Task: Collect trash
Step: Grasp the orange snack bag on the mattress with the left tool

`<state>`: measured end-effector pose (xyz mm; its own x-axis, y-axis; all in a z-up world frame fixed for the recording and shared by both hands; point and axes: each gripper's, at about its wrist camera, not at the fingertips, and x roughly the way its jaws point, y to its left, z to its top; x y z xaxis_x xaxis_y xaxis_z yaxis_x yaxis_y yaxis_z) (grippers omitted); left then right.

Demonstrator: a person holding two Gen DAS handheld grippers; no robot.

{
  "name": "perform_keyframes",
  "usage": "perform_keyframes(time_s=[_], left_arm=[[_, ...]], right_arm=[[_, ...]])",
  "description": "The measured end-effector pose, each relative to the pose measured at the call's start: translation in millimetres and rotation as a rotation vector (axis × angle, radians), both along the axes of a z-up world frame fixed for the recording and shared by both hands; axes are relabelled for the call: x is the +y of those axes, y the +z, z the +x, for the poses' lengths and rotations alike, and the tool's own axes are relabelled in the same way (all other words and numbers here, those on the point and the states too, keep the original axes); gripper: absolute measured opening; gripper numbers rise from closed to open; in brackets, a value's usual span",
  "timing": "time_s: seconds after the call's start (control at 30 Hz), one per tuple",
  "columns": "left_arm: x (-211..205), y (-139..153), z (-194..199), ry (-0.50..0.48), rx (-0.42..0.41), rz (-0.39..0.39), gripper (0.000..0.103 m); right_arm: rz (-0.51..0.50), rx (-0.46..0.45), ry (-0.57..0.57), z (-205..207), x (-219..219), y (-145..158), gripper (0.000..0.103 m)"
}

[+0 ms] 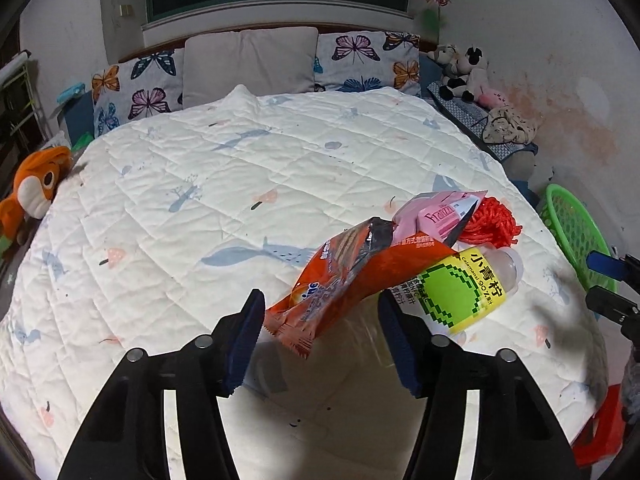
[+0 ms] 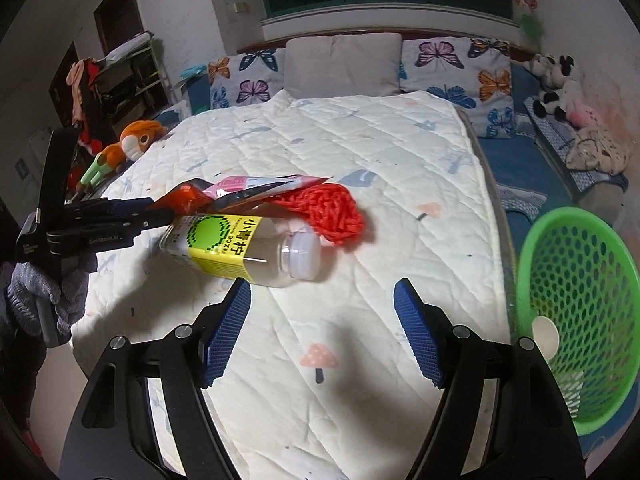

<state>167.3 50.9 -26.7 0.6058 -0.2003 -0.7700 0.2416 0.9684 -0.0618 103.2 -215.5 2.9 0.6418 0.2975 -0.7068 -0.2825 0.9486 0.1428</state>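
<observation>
On the bed's quilt [image 1: 240, 168] lies a small heap of trash: an orange wrapper [image 1: 340, 280], a pink wrapper [image 1: 436, 216], red netting [image 1: 492, 220] and a bottle [image 1: 468, 292] on its side. The left tool [image 1: 320, 328] has its pads apart around the orange wrapper's near end; whether they touch it, I cannot tell. The right tool [image 2: 322, 320] hangs with its pads wide apart over bare quilt, just short of the bottle. A green basket [image 2: 576, 320] stands beside the bed on the right.

A home bedroom: quilted bed [image 1: 240, 168], butterfly pillows [image 1: 136, 92] (plush toys [image 1: 464, 72] too).
</observation>
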Motion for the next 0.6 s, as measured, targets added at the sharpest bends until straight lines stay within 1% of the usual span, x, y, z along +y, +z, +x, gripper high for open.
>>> perform_keyframes(time_s=[0.1, 0.17, 0.27, 0.37, 0.6], left_arm=[[0.5, -1.7, 1.4, -0.014, -0.004, -0.013, 0.045], [0.4, -1.7, 1.7, -0.024, -0.005, -0.021, 0.033], [-1.8, -1.1, 0.5, -0.034, -0.011, -0.026, 0.021], [-2.9, 0.5, -2.8, -0.03, -0.026, -0.022, 0.015], [1.8, 8.1, -8.9, -0.011, -0.052, -0.029, 0.009]], right_arm=[[-0.005, 0.002, 0.016, 2.9, 7.9, -1.0, 0.074], [-0.009, 0.004, 0.028, 5.8, 14.0, -1.4, 0.074], [-0.003, 0.01, 0.046, 10.6, 20.0, -1.5, 0.074], [0.012, 0.021, 0.062, 16.4, 26.0, -1.7, 0.074], [0.088, 0.06, 0.09, 33.5, 37.0, 2.1, 0.074]])
